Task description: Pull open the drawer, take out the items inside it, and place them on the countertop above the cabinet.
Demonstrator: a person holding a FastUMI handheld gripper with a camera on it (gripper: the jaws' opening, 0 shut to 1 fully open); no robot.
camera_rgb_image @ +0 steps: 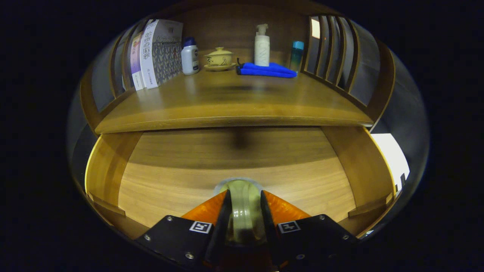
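The wooden drawer (pixel 242 166) stands pulled open beneath the countertop (pixel 234 102). A pale, translucent roll (pixel 244 207) sits upright between the gripper (pixel 244 200) fingers, over the drawer floor.

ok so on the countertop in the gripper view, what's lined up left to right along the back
books → white bottle with blue cap → yellow lidded teacup on its saucer → white pump bottle, standing behind the folded blue cloth → teal bottle. The tool is shut on a pale rounded item over the open drawer.
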